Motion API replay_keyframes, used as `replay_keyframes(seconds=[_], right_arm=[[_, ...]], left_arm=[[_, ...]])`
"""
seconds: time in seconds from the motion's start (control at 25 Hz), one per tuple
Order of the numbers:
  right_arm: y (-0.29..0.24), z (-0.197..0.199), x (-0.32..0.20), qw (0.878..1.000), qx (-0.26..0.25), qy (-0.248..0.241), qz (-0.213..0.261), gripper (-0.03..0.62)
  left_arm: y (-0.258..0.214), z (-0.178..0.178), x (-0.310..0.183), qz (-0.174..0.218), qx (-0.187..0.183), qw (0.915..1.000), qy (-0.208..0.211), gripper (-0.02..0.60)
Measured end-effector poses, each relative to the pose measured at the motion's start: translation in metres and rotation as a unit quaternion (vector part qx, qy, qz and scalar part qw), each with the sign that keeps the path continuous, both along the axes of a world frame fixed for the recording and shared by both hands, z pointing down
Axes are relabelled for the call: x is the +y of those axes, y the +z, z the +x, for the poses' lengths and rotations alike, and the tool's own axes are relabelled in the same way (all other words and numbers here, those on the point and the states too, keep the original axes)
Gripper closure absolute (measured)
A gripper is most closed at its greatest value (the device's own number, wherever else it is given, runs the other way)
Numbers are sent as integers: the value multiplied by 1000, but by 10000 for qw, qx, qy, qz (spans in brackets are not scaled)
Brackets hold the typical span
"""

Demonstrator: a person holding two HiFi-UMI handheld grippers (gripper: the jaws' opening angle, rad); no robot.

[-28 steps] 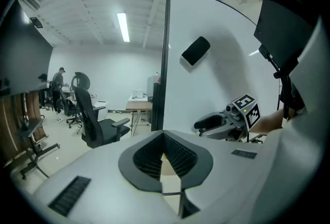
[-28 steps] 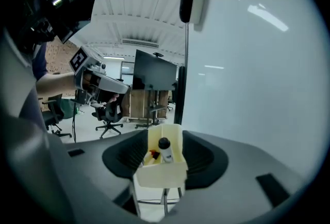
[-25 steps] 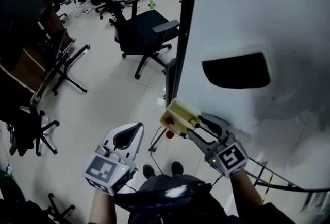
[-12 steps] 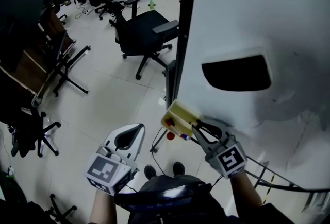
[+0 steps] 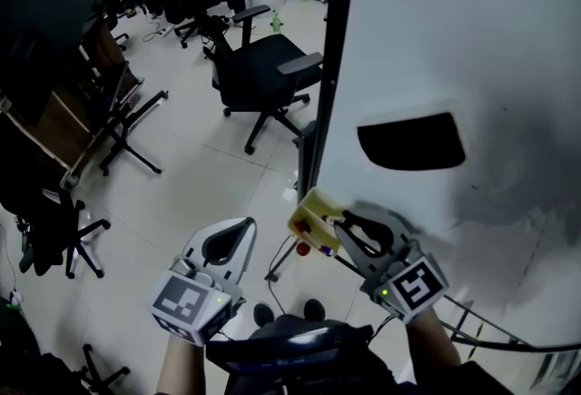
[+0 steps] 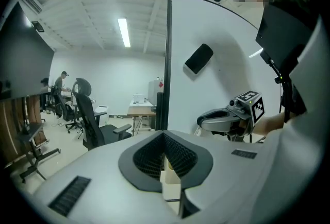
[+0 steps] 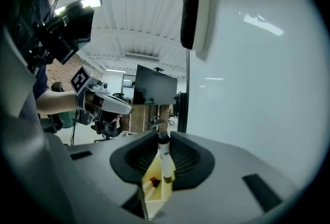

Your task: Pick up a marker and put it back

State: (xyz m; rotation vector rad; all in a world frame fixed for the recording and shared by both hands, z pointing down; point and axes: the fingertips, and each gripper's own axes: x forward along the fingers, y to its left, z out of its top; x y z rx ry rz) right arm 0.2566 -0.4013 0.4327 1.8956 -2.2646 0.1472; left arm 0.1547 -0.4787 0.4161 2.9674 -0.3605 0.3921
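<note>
My right gripper (image 7: 164, 136) pinches the marker (image 7: 166, 164), its tip in the yellow holder (image 7: 153, 194). The left gripper (image 6: 165, 140) is closed and empty. Next I lift straight up, then reseat.

Head view steeply above right gripper (image 5: 345, 228)

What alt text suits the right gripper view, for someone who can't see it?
The right gripper pinches a white marker in its jaws over a yellow tray. A whiteboard with a black eraser fills the right side.
</note>
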Motion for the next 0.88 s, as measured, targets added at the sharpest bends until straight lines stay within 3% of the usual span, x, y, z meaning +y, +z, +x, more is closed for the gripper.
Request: replay_keyframes(seconds=[0.44,0.72,0.88], right_arm=[[-85,-34,-6,9940,184,-531,934,499],[-148,-61,-15,9781,-326,-1139,1709,499],[-166,-78,-25,9712,-191,-1480,1860,499]], left_arm=[[-42,-15,-13,411,318,9985,-182,581],[-79,-29,-26,775,497,9951,-353,581],[-106,-38,-34,1057,548,9918,-465,581]])
